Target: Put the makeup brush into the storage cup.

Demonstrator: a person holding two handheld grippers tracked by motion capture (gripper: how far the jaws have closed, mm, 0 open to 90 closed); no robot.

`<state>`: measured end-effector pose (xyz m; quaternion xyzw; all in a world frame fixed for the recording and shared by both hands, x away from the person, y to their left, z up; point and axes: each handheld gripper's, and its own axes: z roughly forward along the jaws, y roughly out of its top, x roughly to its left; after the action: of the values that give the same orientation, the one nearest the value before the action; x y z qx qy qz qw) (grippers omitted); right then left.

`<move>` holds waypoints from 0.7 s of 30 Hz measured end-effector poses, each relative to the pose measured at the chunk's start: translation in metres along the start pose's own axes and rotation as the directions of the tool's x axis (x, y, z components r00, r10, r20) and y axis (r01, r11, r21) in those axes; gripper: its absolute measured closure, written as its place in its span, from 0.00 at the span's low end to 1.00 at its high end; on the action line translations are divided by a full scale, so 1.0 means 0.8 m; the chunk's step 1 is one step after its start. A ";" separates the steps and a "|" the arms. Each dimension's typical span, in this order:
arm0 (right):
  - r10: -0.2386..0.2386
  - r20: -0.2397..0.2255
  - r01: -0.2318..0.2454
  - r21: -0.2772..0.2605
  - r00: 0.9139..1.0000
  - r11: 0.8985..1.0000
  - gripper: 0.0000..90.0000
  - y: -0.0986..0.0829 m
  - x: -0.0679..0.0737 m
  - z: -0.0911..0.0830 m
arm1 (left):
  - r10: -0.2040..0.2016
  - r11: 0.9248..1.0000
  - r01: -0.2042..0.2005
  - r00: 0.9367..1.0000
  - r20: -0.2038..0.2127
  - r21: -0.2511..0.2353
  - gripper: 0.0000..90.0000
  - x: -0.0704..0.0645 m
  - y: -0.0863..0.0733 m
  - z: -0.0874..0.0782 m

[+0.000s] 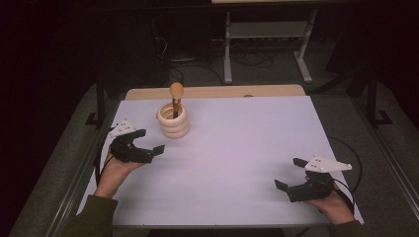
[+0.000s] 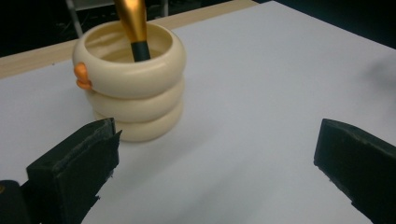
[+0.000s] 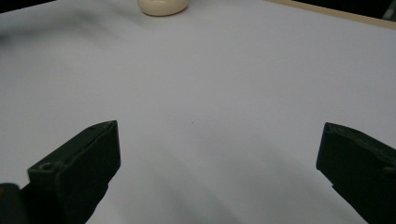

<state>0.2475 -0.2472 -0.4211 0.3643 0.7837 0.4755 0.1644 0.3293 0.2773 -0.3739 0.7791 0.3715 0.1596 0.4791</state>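
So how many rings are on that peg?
3 rings, stacked around the peg at the table's far left: bottom, middle and top. None elsewhere.

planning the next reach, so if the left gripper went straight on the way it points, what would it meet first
Probably the cream ringed holder with the gold-handled brush, slightly left of centre between the open fingers of the left gripper; depth is unclear.

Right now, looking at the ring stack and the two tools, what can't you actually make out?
- Peg's top: cut off by the upper edge of the left gripper view.
- Peg's base: hidden inside the stack of cream rings in the high view.
- Orange blob on the top ring: too small to identify.
- Ring stack in the right gripper view: cut off by the top edge.
- Left tool and right tool: pad texture too dark to read.
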 end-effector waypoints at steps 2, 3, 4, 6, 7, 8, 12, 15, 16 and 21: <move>-0.007 0.002 0.007 0.000 1.000 1.000 0.00 0.000 0.000 0.000 | 0.006 1.000 -0.006 1.000 0.007 -0.003 0.00 -0.005 -0.006 -0.005; -0.008 0.002 0.008 -0.001 1.000 1.000 0.00 0.000 0.000 0.000 | 0.004 1.000 -0.004 1.000 0.010 -0.006 0.00 -0.007 -0.009 -0.007; -0.008 0.003 0.008 -0.003 1.000 1.000 0.00 0.000 0.000 0.000 | 0.006 1.000 -0.006 1.000 0.015 -0.010 0.00 -0.010 -0.012 -0.011; -0.011 0.002 0.011 -0.003 1.000 1.000 0.00 0.001 0.000 0.000 | 0.008 1.000 -0.008 1.000 0.018 -0.020 0.00 -0.014 -0.018 -0.016; -0.008 0.001 0.008 -0.001 1.000 1.000 0.00 0.001 0.001 0.000 | 0.004 1.000 -0.004 1.000 0.026 -0.021 0.00 -0.016 -0.021 -0.019; -0.008 0.000 0.008 0.000 1.000 1.000 0.00 0.001 0.001 0.000 | 0.010 1.000 -0.009 0.999 0.031 -0.016 0.00 -0.019 -0.025 -0.022; -0.011 0.006 0.011 -0.007 1.000 1.000 0.00 0.002 0.002 -0.001 | 0.005 1.000 -0.004 0.999 0.049 -0.019 0.00 -0.027 -0.038 -0.031; -0.011 0.005 0.011 -0.006 1.000 1.000 0.00 0.003 0.002 -0.002 | 0.005 1.000 -0.003 0.998 0.064 -0.023 0.00 -0.030 -0.048 -0.036; -0.011 0.004 0.011 -0.009 1.000 1.000 0.00 0.003 0.002 -0.002 | 0.001 1.000 0.001 0.998 0.069 -0.025 0.00 -0.032 -0.052 -0.037; -0.015 0.003 0.015 -0.009 1.000 1.000 0.00 0.004 0.003 -0.002 | 0.000 1.000 0.001 0.998 0.064 -0.028 0.00 -0.036 -0.064 -0.047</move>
<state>0.2463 -0.2454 -0.4177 0.3585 0.7840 0.4771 0.1708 0.2654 0.2936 -0.3966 0.7770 0.3539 0.1396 0.5015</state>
